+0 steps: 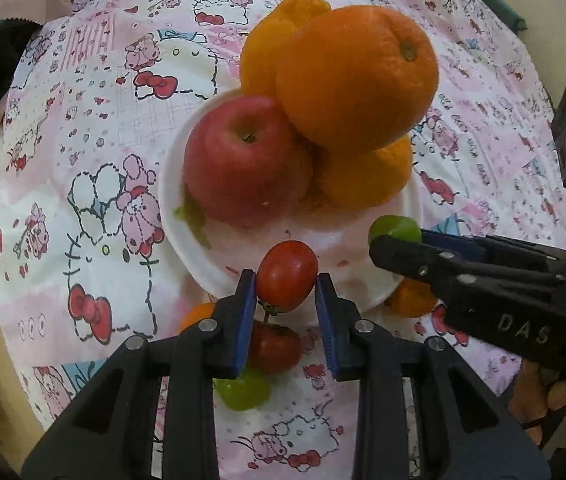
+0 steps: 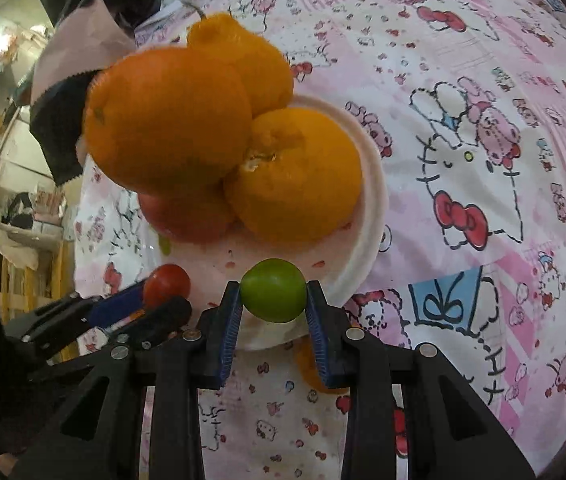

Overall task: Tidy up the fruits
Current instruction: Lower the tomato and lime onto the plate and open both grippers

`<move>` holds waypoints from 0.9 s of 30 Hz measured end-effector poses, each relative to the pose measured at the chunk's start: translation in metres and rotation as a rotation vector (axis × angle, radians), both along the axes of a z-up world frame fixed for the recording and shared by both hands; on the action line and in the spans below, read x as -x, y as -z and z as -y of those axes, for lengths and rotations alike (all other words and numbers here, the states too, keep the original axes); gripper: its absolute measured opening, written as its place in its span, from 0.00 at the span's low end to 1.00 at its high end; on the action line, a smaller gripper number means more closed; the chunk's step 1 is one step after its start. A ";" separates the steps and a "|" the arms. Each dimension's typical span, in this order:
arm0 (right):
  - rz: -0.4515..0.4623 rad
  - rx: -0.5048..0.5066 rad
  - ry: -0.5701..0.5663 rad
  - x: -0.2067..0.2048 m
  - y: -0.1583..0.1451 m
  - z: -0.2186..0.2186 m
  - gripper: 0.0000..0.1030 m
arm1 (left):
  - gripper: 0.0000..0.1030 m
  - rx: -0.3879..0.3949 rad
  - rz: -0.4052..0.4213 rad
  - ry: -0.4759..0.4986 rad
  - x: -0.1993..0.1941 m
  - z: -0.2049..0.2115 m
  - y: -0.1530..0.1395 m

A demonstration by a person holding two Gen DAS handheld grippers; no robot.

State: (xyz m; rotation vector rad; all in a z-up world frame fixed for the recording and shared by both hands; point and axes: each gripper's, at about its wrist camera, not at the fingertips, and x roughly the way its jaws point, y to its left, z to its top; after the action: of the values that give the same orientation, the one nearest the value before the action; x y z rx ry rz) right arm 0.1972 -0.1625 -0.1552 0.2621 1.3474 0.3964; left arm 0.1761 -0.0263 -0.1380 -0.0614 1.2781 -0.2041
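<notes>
The left gripper (image 1: 286,280) has its jaws closed on one small red fruit (image 1: 287,276), held above the near rim of the white plate (image 1: 171,200). The right gripper (image 2: 273,295) has its jaws closed on one small green fruit (image 2: 273,290), also above the near rim of the plate.

The plate stands on a bench covered by a pink cartoon-print cloth (image 1: 95,152). Plate contents:
- One red apple (image 1: 243,160).
- Three orange citrus fruits: one large orange (image 1: 357,76) stacked on top, one stemmed citrus (image 1: 271,48) behind it, one citrus (image 1: 367,176) below it, beside the apple.

On the cloth beneath the left gripper: one further red fruit (image 1: 275,346) and one further green fruit (image 1: 243,390). Two more orange fruits lie at the near rim of the plate, one (image 1: 197,314) at the left and one (image 1: 413,300) at the right, both partly hidden.
</notes>
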 end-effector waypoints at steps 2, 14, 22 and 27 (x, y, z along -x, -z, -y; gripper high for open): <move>-0.002 0.012 -0.002 -0.002 0.005 -0.002 0.33 | 0.25 -0.012 -0.004 -0.003 -0.002 0.001 0.003; -0.010 -0.007 0.023 -0.005 0.005 -0.001 0.36 | 0.26 -0.022 0.004 0.001 -0.002 0.004 0.000; -0.020 -0.036 0.047 -0.004 -0.003 0.006 0.47 | 0.54 -0.033 0.036 0.018 0.002 0.006 -0.009; -0.016 -0.050 0.068 -0.001 -0.014 0.012 0.55 | 0.73 -0.054 0.064 0.017 0.004 0.008 -0.016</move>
State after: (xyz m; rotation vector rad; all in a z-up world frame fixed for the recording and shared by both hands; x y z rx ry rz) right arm 0.1982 -0.1747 -0.1412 0.3519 1.3415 0.3716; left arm 0.1725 -0.0345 -0.1219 0.0027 1.2198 -0.1845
